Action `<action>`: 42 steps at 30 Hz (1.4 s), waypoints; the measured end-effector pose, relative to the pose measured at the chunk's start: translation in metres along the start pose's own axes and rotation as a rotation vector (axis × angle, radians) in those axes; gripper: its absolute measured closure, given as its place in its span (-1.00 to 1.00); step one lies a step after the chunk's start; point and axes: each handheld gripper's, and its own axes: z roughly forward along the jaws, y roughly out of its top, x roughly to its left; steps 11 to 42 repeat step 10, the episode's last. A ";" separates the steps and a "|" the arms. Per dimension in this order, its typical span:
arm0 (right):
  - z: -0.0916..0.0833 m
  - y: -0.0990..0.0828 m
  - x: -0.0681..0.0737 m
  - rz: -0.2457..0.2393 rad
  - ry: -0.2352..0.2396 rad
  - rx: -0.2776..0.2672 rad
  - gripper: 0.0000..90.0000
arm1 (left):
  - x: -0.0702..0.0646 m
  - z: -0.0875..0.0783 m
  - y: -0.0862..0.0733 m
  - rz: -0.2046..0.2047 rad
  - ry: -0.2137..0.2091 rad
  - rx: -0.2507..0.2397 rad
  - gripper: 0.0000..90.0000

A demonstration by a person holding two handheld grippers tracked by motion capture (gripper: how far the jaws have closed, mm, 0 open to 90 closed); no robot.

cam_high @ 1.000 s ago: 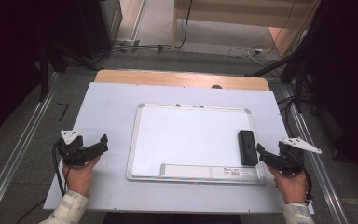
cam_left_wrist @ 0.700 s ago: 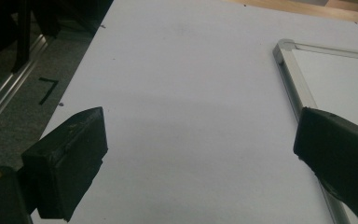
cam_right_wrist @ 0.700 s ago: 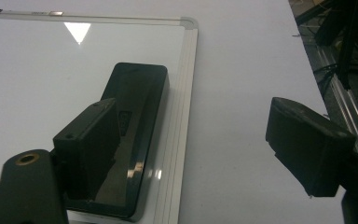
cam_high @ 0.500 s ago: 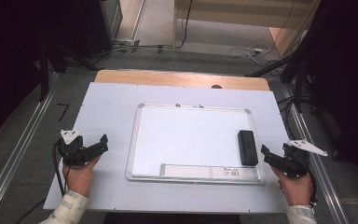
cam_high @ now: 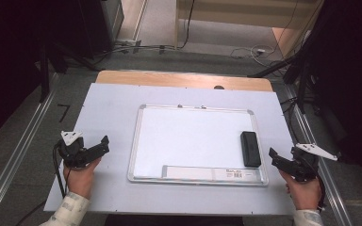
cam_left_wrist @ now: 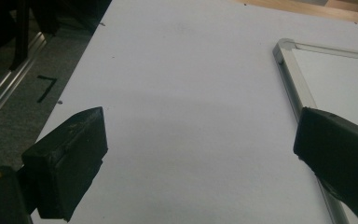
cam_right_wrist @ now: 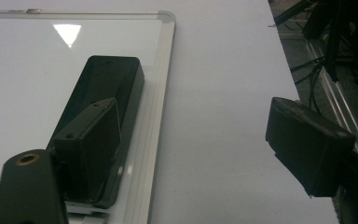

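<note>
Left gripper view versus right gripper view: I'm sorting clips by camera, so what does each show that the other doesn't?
The left gripper view alone has a black mark on the floor beside a metal rail. The right gripper view alone has the black eraser lying on the board, plus cables off the table edge. Both share the whiteboard with its metal frame, the table, and wide-apart black jaws.

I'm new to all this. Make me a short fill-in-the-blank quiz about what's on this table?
1. The black eraser lies on the ___.
2. The eraser sits nearest the ___ claw.
3. Both the right claw and the left claw are ___, holding nothing.

Missing words: whiteboard; right; open
</note>
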 end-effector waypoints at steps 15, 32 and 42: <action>-0.001 0.000 -0.016 0.083 -0.004 -0.005 -0.71 | 0.000 0.001 0.000 -0.006 -0.003 0.000 -0.93; -0.001 0.000 -0.016 0.083 -0.004 -0.005 -0.71 | 0.000 0.001 0.000 -0.006 -0.003 0.000 -0.93; -0.001 0.000 -0.016 0.083 -0.004 -0.005 -0.71 | 0.000 0.001 0.000 -0.006 -0.003 0.000 -0.93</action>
